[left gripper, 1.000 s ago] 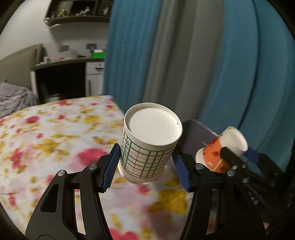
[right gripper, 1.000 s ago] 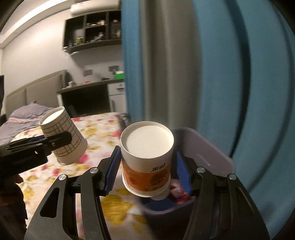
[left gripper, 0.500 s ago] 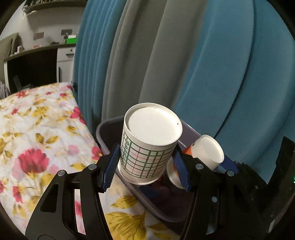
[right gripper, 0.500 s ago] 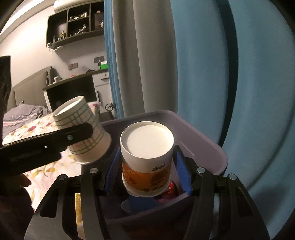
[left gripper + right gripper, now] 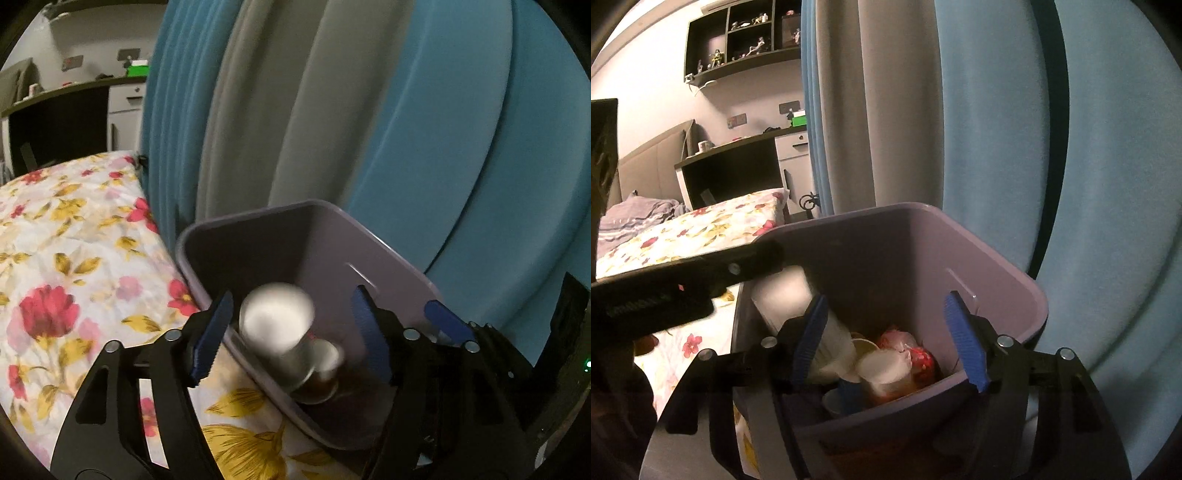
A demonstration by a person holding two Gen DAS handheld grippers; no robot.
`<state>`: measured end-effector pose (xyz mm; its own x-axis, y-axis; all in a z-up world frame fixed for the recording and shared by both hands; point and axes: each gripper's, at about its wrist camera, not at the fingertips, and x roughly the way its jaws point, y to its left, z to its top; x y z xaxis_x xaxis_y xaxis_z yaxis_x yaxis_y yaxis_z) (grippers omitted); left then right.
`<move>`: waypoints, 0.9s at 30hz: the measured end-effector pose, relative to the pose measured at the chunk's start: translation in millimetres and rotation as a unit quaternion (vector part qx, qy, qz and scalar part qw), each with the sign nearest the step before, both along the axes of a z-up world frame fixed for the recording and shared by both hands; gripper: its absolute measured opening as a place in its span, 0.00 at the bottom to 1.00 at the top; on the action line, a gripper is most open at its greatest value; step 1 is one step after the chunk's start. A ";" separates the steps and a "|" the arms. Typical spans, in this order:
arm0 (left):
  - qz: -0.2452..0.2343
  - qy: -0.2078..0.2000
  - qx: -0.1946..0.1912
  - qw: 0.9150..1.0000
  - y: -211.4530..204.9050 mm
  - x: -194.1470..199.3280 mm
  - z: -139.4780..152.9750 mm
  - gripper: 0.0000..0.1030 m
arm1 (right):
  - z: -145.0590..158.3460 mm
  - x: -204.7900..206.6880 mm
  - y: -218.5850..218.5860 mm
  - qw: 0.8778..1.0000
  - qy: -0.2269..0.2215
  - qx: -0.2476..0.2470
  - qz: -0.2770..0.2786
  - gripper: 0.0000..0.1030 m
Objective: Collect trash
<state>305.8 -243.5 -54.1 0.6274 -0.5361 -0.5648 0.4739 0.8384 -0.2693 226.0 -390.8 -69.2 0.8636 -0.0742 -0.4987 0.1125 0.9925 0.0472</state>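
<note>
A purple bin (image 5: 388, 247) stands between the flowered bed and the curtain. My left gripper (image 5: 291, 299) hangs over its near rim with jaws opening. The white checked cup (image 5: 275, 321) is a blur between the pads, touching neither. In the right wrist view the same cup (image 5: 783, 299) drops beside the left gripper's black finger (image 5: 701, 273). My right gripper (image 5: 886, 299) is over the bin (image 5: 997, 258), jaws also opening, with nothing pressed between the pads. The orange cup (image 5: 886, 369) lies below them among the trash, and shows blurred in the left wrist view (image 5: 325, 360).
The flowered bedspread (image 5: 74, 258) runs off to the left of the bin. Blue and grey curtains (image 5: 406, 129) hang close behind it. A red wrapper (image 5: 916, 354) and a blue cup (image 5: 846, 398) lie in the bin. A dark desk (image 5: 731, 173) stands far back.
Both grippers came over the bin, tipped down and widened. The checked cup has left the left pads and is falling. The orange cup has dropped from the right pads into the bin.
</note>
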 end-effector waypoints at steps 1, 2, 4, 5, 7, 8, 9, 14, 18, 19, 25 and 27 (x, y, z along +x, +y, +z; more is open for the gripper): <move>0.001 -0.003 0.000 1.000 2.7 -1.7 2.0 0.69 | 1.0 -1.7 -0.8 1.000 -0.001 0.000 -0.001 0.65; 0.005 -0.003 0.002 1.000 5.5 -3.5 3.8 0.71 | 2.1 -3.5 -0.5 1.000 -0.002 0.000 -0.005 0.66; 0.017 -0.011 0.006 1.000 13.8 -10.4 7.6 0.76 | 6.5 -11.7 -1.4 1.000 -0.007 0.001 -0.012 0.76; 0.026 -0.019 0.012 0.999 18.0 -12.8 8.9 0.80 | 9.3 -15.2 -0.8 1.000 -0.012 0.002 -0.015 0.77; 0.049 -0.033 0.024 0.998 28.3 -22.5 12.4 0.85 | 16.6 -24.4 3.1 1.000 -0.019 -0.003 -0.022 0.85; 0.057 -0.038 0.029 0.997 34.4 -28.5 14.7 0.86 | 19.4 -28.2 5.9 0.999 -0.024 -0.006 -0.025 0.85; 0.065 -0.042 0.036 0.996 39.1 -34.0 16.7 0.87 | 23.2 -31.9 9.1 0.999 -0.029 -0.009 -0.027 0.86; 0.116 -0.091 0.084 0.985 72.2 -77.1 31.9 0.94 | 38.9 -49.2 30.8 0.999 -0.046 -0.013 -0.021 0.95; 0.152 -0.101 0.082 0.980 105.7 -111.0 43.9 0.94 | 48.3 -62.3 54.0 0.999 -0.051 -0.009 -0.008 0.95; 0.161 -0.101 0.081 0.978 116.6 -122.1 46.4 0.94 | 50.7 -66.4 60.8 0.999 -0.052 -0.009 -0.003 0.95; 0.201 -0.090 0.080 0.972 160.8 -164.5 51.0 0.94 | 60.4 -88.4 98.1 0.998 -0.058 -0.017 0.014 0.95; 0.218 -0.087 0.076 0.969 176.0 -175.5 51.2 0.94 | 62.9 -94.9 109.1 0.998 -0.059 -0.017 0.021 0.95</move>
<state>130.4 -67.5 -2.9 0.8682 -0.1175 -0.4821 0.0924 0.9929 -0.0756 131.1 -281.7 -6.4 0.9189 -0.0516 -0.3910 0.0661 0.9975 0.0237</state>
